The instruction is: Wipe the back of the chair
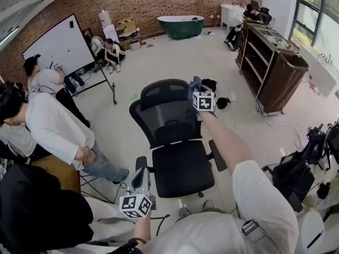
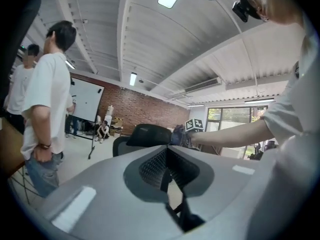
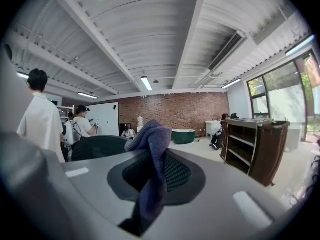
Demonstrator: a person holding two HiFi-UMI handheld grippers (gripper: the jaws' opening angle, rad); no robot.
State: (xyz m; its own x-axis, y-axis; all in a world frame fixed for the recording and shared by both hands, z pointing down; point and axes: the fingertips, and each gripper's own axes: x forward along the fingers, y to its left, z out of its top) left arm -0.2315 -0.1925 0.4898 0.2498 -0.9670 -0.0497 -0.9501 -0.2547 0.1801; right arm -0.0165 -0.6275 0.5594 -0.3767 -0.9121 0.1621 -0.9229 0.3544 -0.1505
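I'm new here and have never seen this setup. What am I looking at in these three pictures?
No robot here: a person holds a two-jaw claw in each hand. The head view comes from a camera on the person's head and looks down onto a black office chair. The other two views come from cameras riding on each claw, looking along its jaws. The right claw is shut on a bluish cloth, up at the top of the chair's backrest. The left claw is shut and empty, held low near the chair's front.
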